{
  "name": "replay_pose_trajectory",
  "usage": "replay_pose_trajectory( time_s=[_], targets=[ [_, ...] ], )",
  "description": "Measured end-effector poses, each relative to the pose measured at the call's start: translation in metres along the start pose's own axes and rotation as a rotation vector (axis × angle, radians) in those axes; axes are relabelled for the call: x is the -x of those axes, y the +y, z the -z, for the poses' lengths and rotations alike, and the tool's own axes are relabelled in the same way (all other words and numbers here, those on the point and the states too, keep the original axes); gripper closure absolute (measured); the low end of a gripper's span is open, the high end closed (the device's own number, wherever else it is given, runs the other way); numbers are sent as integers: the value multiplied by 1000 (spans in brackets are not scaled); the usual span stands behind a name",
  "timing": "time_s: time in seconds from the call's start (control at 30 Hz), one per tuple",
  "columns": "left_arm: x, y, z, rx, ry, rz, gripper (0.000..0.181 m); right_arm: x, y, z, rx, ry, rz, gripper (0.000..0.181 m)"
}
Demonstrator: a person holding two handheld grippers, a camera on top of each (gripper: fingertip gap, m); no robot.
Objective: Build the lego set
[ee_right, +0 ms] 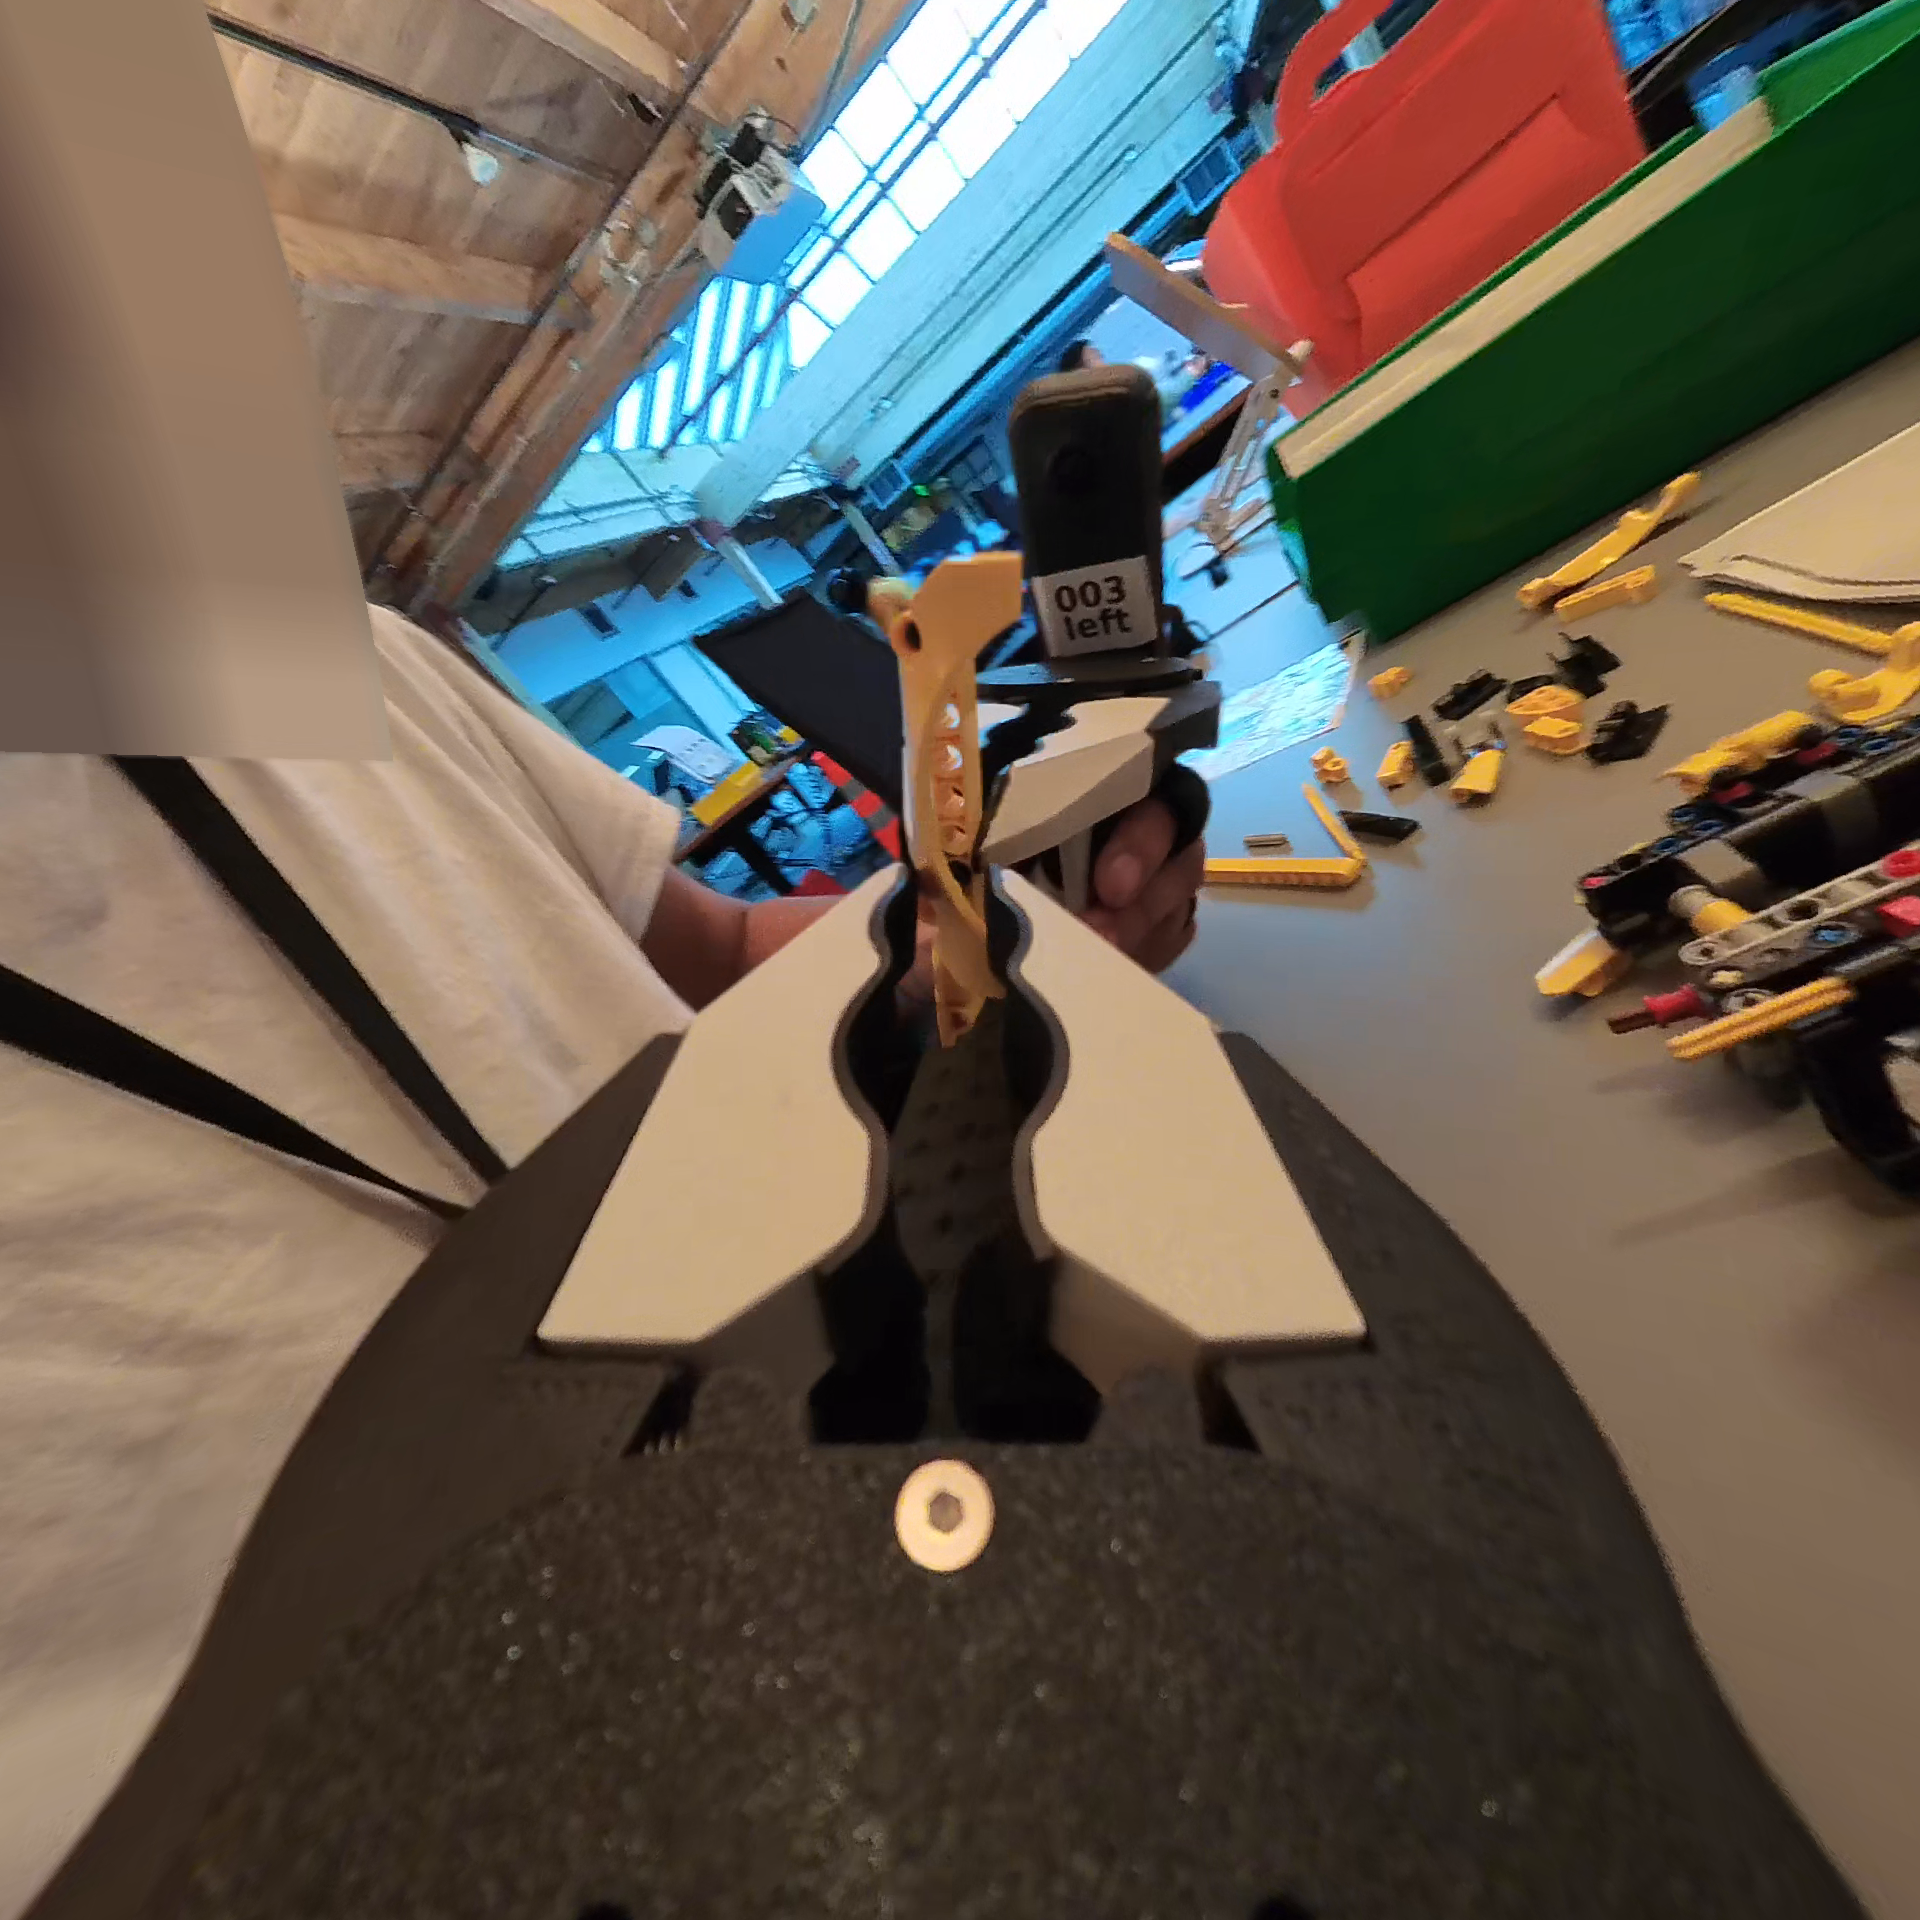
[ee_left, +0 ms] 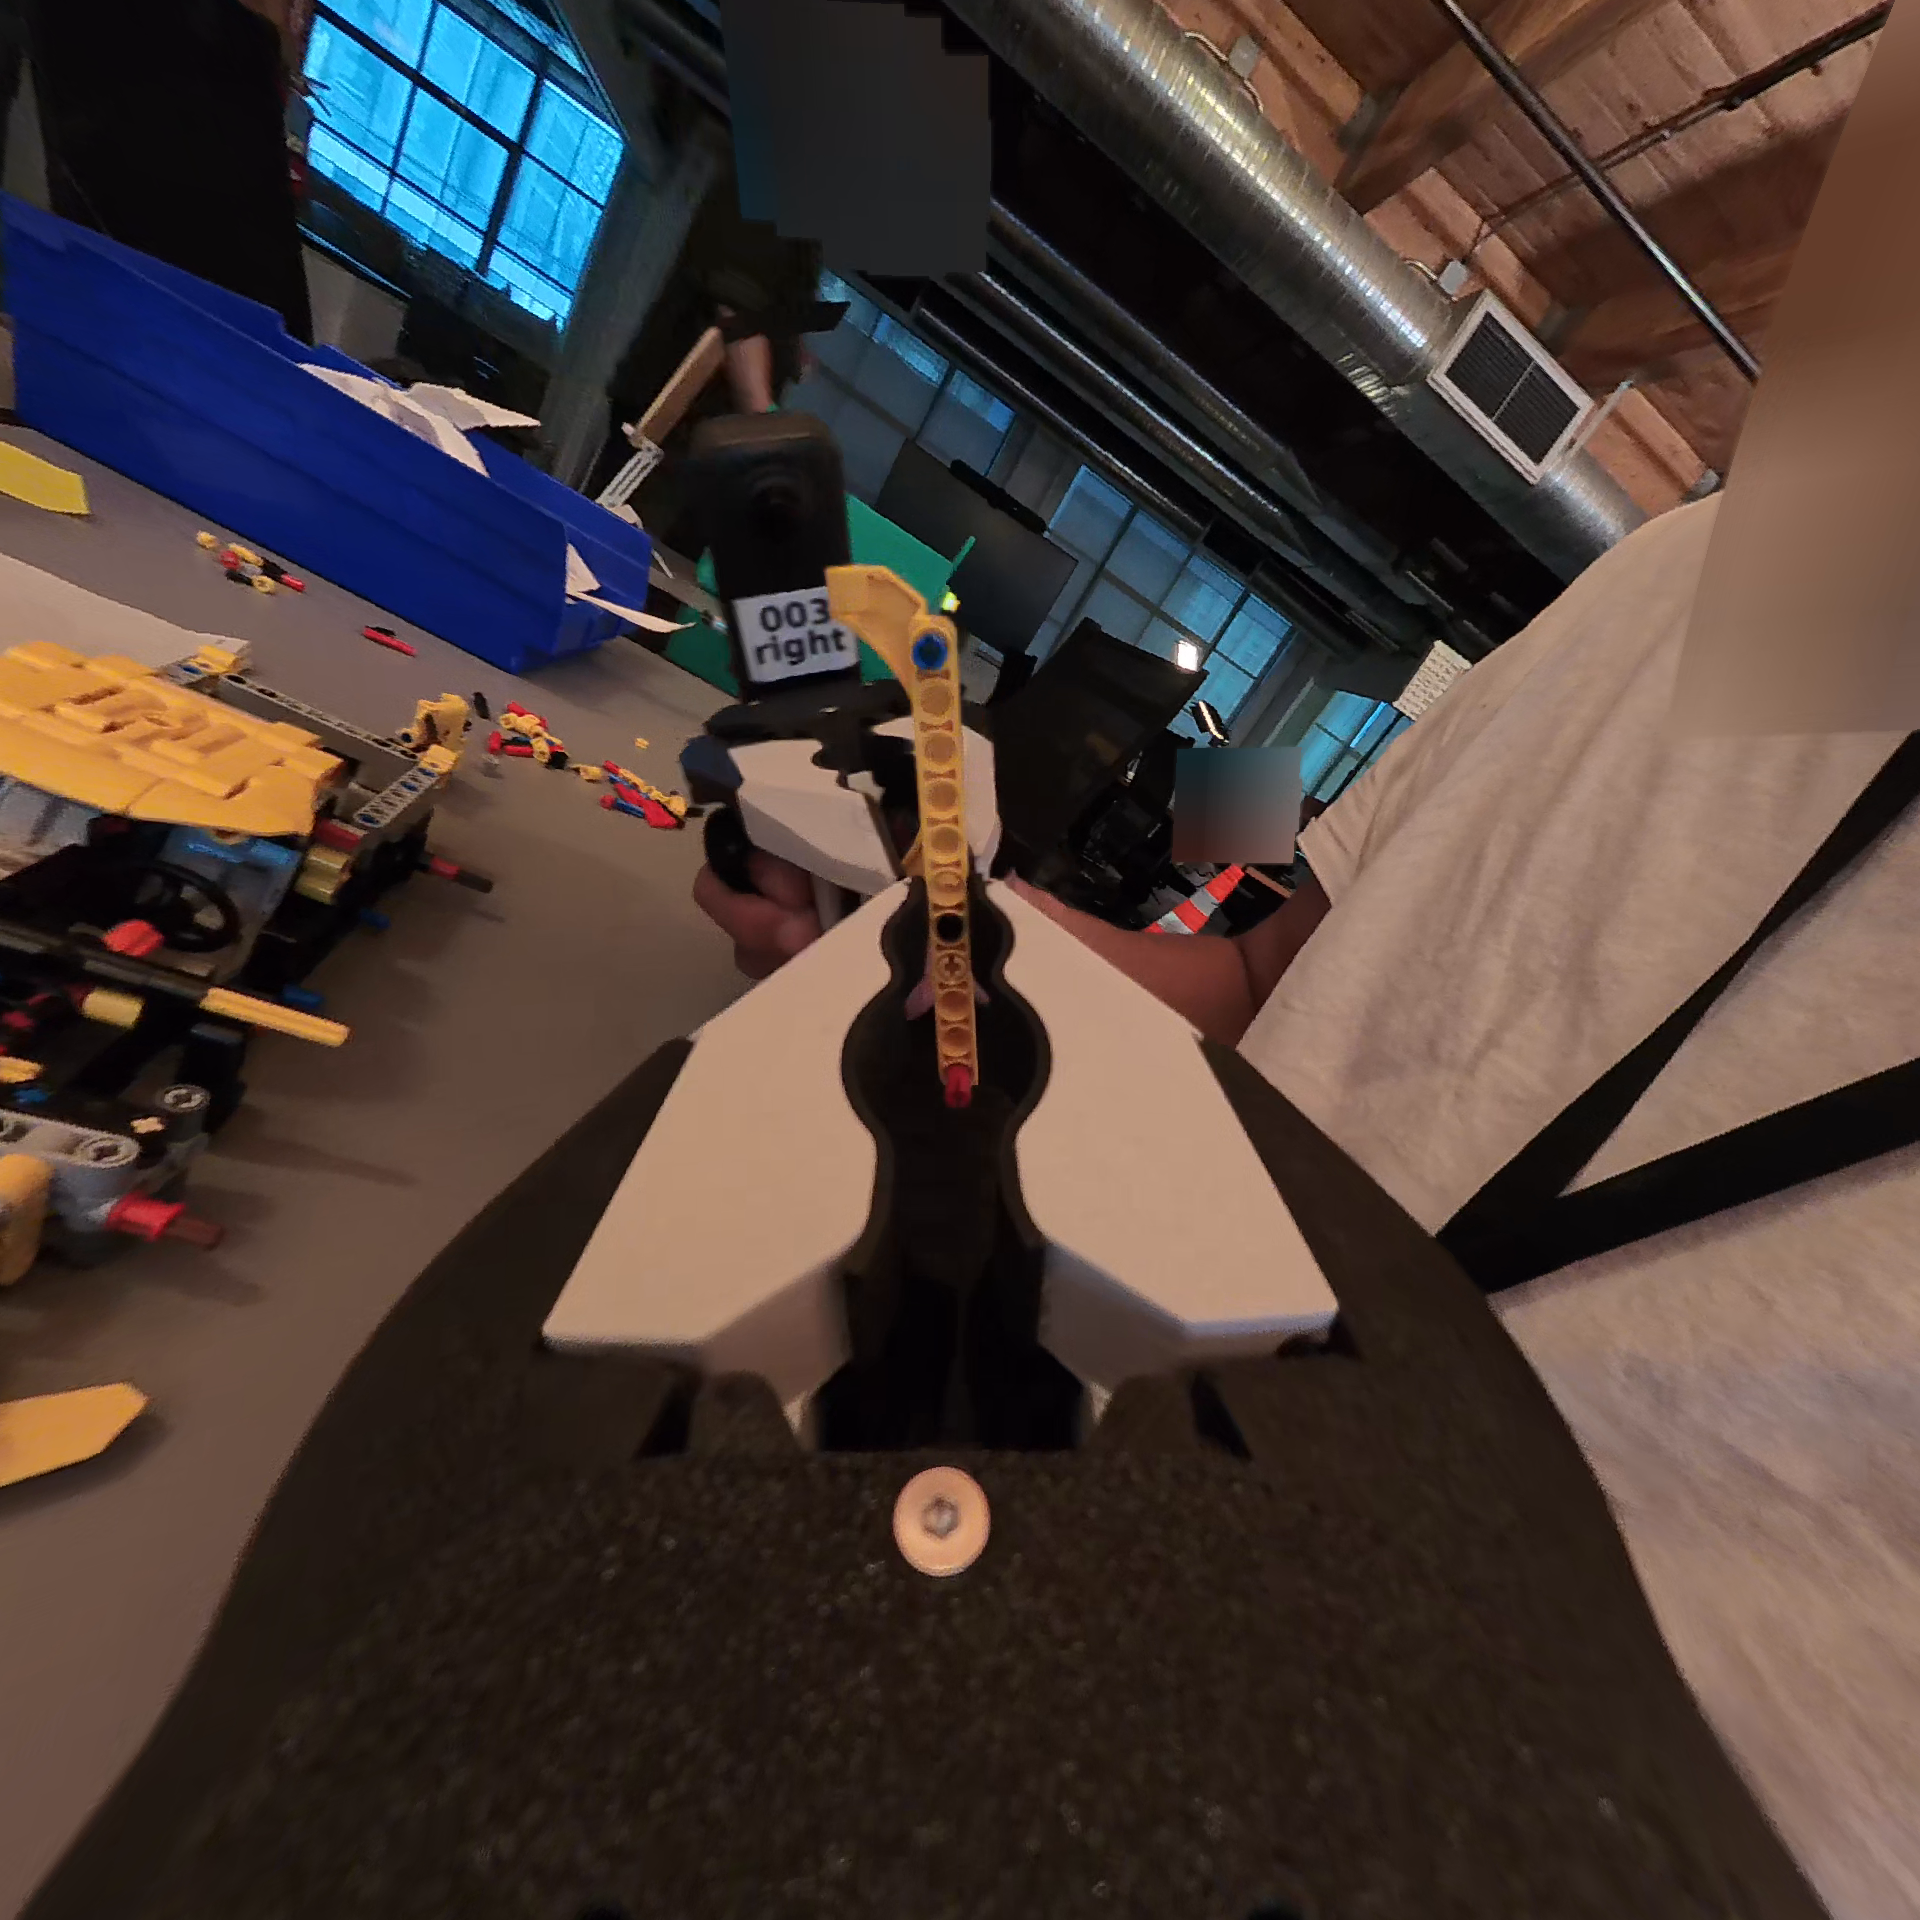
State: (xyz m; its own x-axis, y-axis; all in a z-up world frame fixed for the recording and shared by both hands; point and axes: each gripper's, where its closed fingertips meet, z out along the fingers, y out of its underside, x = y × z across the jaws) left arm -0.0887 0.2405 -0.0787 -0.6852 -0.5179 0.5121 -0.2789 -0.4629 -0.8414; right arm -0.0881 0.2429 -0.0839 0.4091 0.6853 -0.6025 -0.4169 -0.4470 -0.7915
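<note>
A long yellow holed beam (ee_left: 940, 790) with a curved yellow panel at its top, a blue pin near the top and a red pin at its lower end stands upright in the air. My left gripper (ee_left: 948, 904) is shut on its lower part. My right gripper (ee_left: 883, 800) faces it from the far side. In the right wrist view the same yellow piece (ee_right: 951, 769) stands between the fingertips of my right gripper (ee_right: 954, 894), which is shut on it. The left gripper (ee_right: 997, 800) sits just behind it. A partly built yellow and black vehicle (ee_left: 156, 831) rests on the table.
The vehicle also shows at the right in the right wrist view (ee_right: 1766, 914). Loose small pieces (ee_left: 582, 758) (ee_right: 1507, 717) lie scattered on the grey table (ee_left: 468, 1039). A blue bin (ee_left: 312, 468), a green bin (ee_right: 1558, 416) and a red case (ee_right: 1434, 187) stand behind. A person's white shirt (ee_left: 1558, 1039) is close. Only a small space, under 4 cm, lies between the two pairs of fingers.
</note>
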Motion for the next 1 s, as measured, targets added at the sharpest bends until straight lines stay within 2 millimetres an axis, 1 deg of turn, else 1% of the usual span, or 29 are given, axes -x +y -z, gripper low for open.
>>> replay_pose_trajectory(
  time_s=[0.1, 0.2, 0.3, 0.5, 0.6, 0.63, 0.7, 0.77, 0.83, 0.9, 0.93, 1.0],
  targets=[
    [7, -1, 0, -11, -49, -13, 174, -7, -2, 1, -6, 86, 36, 169],
    [6, -2, 0, -26, -38, 4, 174, -6, -3, 1, -35, 90, 60, 170],
    [0, -2, -3, -31, 7, 16, 174, 0, -2, -3, -48, 33, 40, 171],
    [0, -2, -5, -26, 13, 20, 174, 1, -3, -1, -55, -3, -4, 171],
    [1, -4, -3, -36, 0, 22, 174, 0, -9, 0, -90, -14, -35, 170],
    [5, -6, -1, -48, -21, 26, 174, -1, -13, 2, -113, -9, -39, 165],
    [10, -5, 0, -41, -54, 22, 174, -8, -16, 5, -124, 29, -40, 161],
    [18, 4, -4, 20, -126, -29, 174, -12, -18, 4, -123, 75, -14, 159],
    [29, 6, -5, 47, -232, -110, 174, -26, -20, 2, -117, 203, 11, 154],
    [44, 1, 2, 42, -394, -220, 174, -39, -29, 3, -150, 356, 32, 137],
    [49, -2, 6, 43, -469, -282, 174, -43, -31, 2, -156, 430, 48, 133],
    [51, -4, 7, 71, -561, -408, 174, -48, -35, -1, -172, 530, 85, 135]
  ],
)
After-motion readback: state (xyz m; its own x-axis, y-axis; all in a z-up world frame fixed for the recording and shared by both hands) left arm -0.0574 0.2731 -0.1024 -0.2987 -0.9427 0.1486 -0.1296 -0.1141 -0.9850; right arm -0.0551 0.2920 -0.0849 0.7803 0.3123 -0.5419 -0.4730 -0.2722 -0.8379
